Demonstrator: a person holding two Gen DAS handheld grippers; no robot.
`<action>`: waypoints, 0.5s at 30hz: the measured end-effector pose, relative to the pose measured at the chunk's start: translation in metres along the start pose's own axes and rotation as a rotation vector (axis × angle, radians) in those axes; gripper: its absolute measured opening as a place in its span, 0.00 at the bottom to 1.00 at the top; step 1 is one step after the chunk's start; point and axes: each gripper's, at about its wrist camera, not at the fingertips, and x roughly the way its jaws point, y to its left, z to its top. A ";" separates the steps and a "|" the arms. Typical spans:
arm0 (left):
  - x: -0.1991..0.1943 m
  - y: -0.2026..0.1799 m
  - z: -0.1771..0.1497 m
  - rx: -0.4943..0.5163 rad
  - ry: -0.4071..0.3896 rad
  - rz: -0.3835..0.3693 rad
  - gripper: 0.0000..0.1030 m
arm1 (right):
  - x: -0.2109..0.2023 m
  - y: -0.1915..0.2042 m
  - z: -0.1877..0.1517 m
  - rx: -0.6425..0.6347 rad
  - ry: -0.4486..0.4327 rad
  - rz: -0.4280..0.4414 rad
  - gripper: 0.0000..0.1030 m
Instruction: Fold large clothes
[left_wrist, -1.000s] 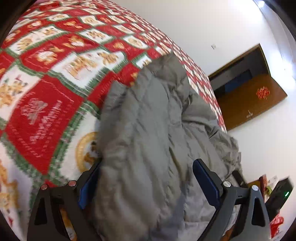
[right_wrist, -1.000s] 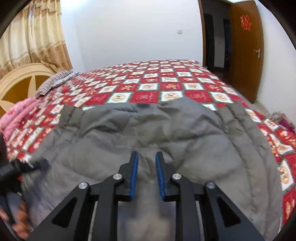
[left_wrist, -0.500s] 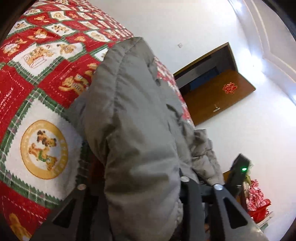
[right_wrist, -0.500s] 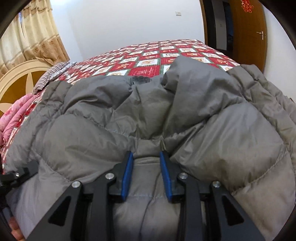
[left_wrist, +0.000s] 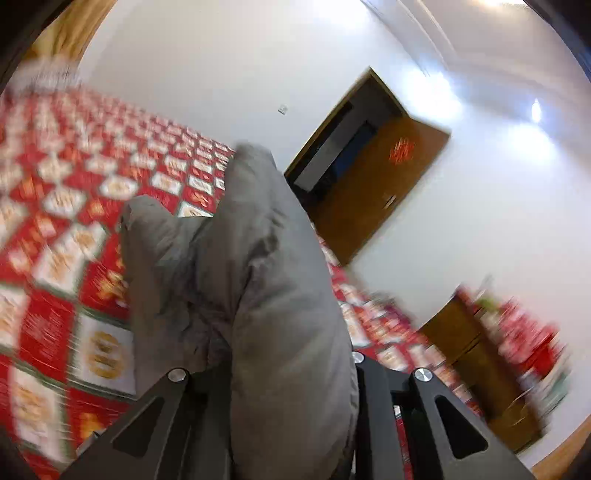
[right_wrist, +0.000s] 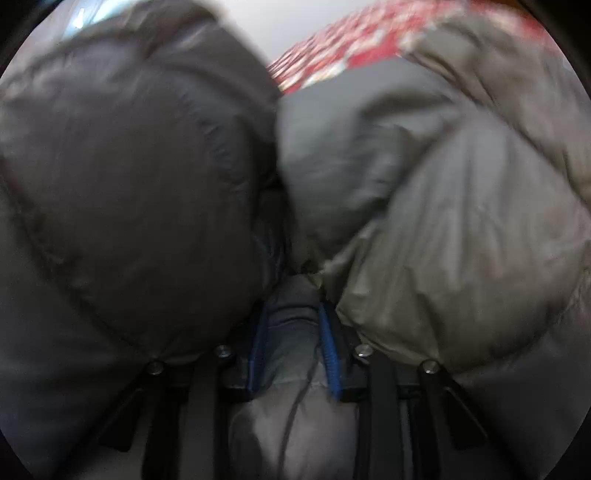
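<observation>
Since a second ago our left gripper (left_wrist: 291, 373), which then stood wide over the grey padded jacket (left_wrist: 258, 288), has closed its jaws on a thick fold of it and lifted; where that view showed mostly quilt, it now shows a hanging ridge of jacket with the white wall and the brown door (left_wrist: 373, 192) behind. Our right gripper (right_wrist: 293, 350) has sunk into the garment, and grey cloth now fills nearly all of its view, blurred by motion.

We hold the left jaws clamped on the jacket: fabric bulges up between the two black arms and hides the pads. The right jaws have just eased in a little, and a narrow roll of the jacket (right_wrist: 291, 332) sits pinched between the blue pads (right_wrist: 328, 354), so we judge both hands have hold of the same garment at two points.

That jacket lies on the bed, over the red and white quilt (left_wrist: 74, 229), with one end raised in our left gripper and the rest draped down toward the quilt. We judge that we grip two spots so that a puffy, slippery coat keeps a straight edge while one part is carried over another. Bulk is the risk: thick padding may squirm out of a shallow pinch, and with the right view smothered we cannot tell how the far side lies.
</observation>
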 end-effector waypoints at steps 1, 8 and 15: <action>0.001 -0.005 -0.001 0.039 0.015 0.054 0.15 | 0.008 0.006 -0.005 -0.001 0.038 0.061 0.30; 0.017 -0.066 -0.032 0.285 0.047 0.194 0.15 | -0.046 -0.010 0.012 -0.091 0.085 0.082 0.28; 0.098 -0.103 -0.094 0.511 0.180 0.279 0.15 | -0.206 -0.103 0.042 -0.101 -0.143 -0.057 0.43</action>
